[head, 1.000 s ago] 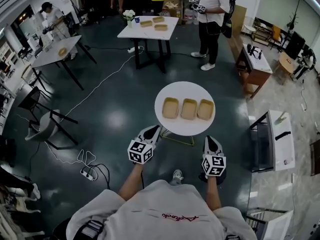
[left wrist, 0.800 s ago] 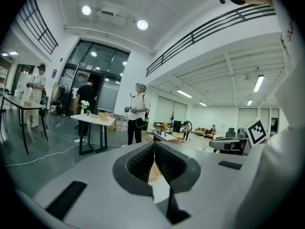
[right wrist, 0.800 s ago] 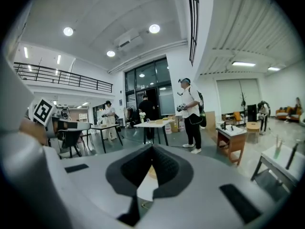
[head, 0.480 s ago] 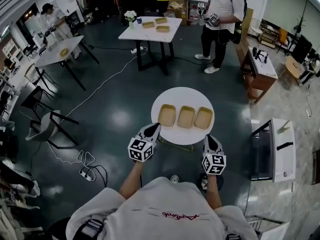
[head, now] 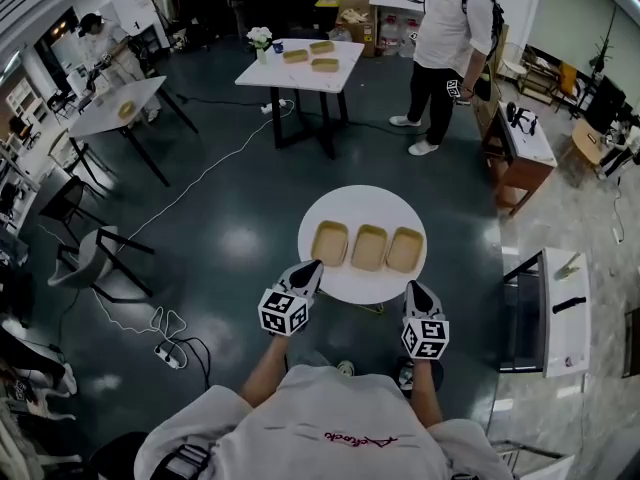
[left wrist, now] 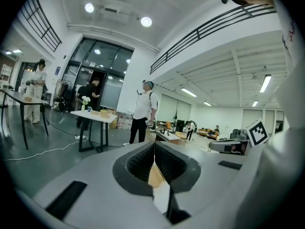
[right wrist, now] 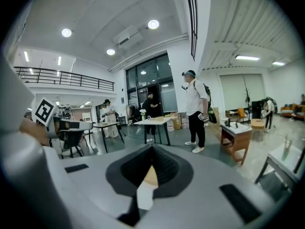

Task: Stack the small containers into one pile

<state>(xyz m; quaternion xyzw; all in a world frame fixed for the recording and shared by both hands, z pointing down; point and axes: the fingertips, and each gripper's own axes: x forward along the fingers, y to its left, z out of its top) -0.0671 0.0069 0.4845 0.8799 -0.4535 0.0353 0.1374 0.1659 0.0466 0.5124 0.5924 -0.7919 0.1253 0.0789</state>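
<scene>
**Head view.** The round white table [head: 360, 206] sits at centre frame. It carries three tan containers in one row: the left-hand container [head: 329, 243], the middle container [head: 368, 247] and the right-hand container [head: 405, 250]. They lie side by side and each rests on the tabletop, so no pile has been begun. Your left gripper [head: 309, 267] is at the lower-left rim of the table. Your right gripper [head: 415, 289] is at the lower-right rim. Neither touches a container.

**Left gripper view.** The jaws of the left gripper [left wrist: 154, 145] are closed against each other at centre frame, with nothing clamped. A tan sliver and some white tabletop show in the gap beneath them.

**Right gripper view.** The right gripper [right wrist: 152, 150] reads the same: pads together and empty, with a tan sliver below the tips.

**Assessment.** The step in hand appears to be the approach, ahead of the first pick. The next move calls for you to spread one set of jaws, settle them astride the wall of an end container, close on it, then lift and seat it squarely inside its neighbour. A thin rim is likely to slip if it is gripped off-centre.
</scene>
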